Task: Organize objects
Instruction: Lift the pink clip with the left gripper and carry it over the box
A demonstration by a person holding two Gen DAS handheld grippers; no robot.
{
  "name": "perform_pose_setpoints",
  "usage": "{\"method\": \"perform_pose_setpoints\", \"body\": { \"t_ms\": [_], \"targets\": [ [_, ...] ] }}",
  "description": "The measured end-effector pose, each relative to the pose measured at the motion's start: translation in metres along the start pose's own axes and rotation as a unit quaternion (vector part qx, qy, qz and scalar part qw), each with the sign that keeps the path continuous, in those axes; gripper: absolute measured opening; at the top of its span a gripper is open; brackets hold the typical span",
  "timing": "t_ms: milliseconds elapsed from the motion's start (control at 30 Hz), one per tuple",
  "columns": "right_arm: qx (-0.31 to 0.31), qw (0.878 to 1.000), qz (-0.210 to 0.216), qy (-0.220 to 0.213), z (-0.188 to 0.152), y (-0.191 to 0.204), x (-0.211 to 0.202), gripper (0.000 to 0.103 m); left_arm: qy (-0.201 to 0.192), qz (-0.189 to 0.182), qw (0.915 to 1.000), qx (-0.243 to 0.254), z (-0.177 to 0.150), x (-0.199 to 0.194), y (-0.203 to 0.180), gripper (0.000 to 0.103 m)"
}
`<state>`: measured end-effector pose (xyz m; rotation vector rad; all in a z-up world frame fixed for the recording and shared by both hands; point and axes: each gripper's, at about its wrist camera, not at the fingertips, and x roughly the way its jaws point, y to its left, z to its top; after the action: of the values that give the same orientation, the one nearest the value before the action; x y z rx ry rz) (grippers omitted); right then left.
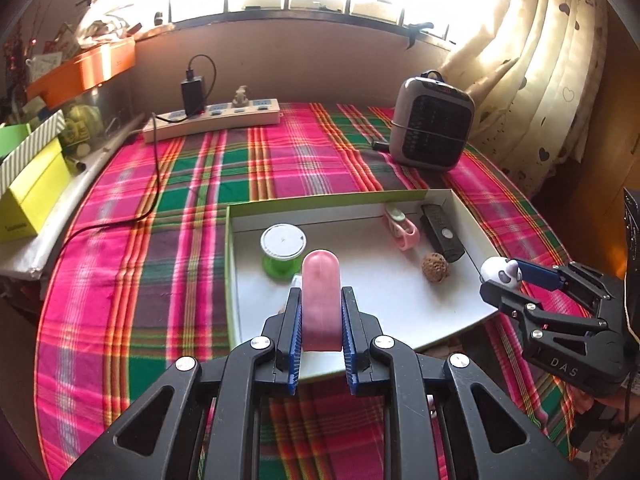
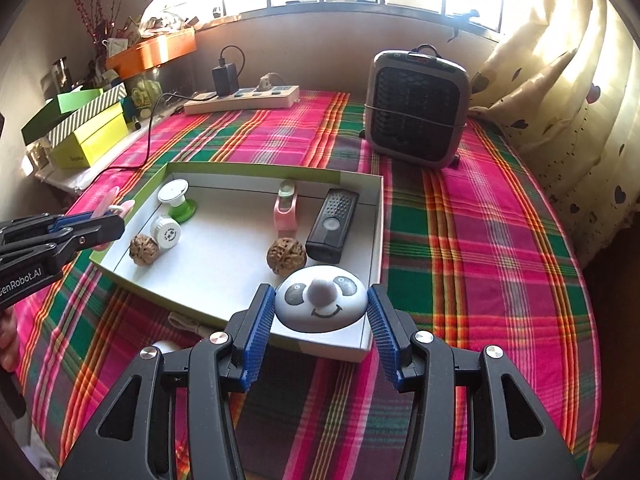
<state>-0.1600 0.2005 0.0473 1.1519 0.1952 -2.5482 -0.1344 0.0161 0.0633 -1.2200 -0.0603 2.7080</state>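
Note:
A shallow white box with a green rim lies on the plaid tablecloth; it also shows in the right wrist view. My left gripper is shut on a flat pink object above the box's near edge. My right gripper is shut on a white panda-faced dome, also in the left wrist view, at the box's right near corner. Inside lie a green-based spool, a white round cap, two walnuts, a pink holder and a black remote.
A grey heater stands at the back right. A power strip with a black charger and trailing cable lies at the back. Yellow and green boxes sit on a ledge at the left. A curtain hangs at the right.

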Motion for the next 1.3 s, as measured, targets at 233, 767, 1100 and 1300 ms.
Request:
{"method": "perform_pose_setpoints", "body": {
  "t_ms": [233, 767, 1100, 1300],
  "targets": [
    [-0.016, 1.0, 0.001, 0.013, 0.006, 0.001, 0.012, 0.049, 0.014, -0.01, 0.9998, 0.01, 0.016, 0.026, -0.008, 0.016],
    [-0.061, 0.997, -0.01, 0.036, 0.012, 0.009, 0.031, 0.049, 0.041, -0.011, 0.9986, 0.031, 0.038, 0.073, -0.021, 0.016],
    [-0.074, 0.996, -0.007, 0.044, 0.014, 0.012, 0.039, 0.048, 0.053, -0.008, 0.9978, 0.038, 0.042, 0.09, -0.024, 0.016],
    [-0.076, 0.996, -0.008, 0.046, 0.015, 0.013, 0.044, 0.048, 0.059, -0.006, 0.9975, 0.038, 0.042, 0.096, -0.025, 0.016]
  ]
}}
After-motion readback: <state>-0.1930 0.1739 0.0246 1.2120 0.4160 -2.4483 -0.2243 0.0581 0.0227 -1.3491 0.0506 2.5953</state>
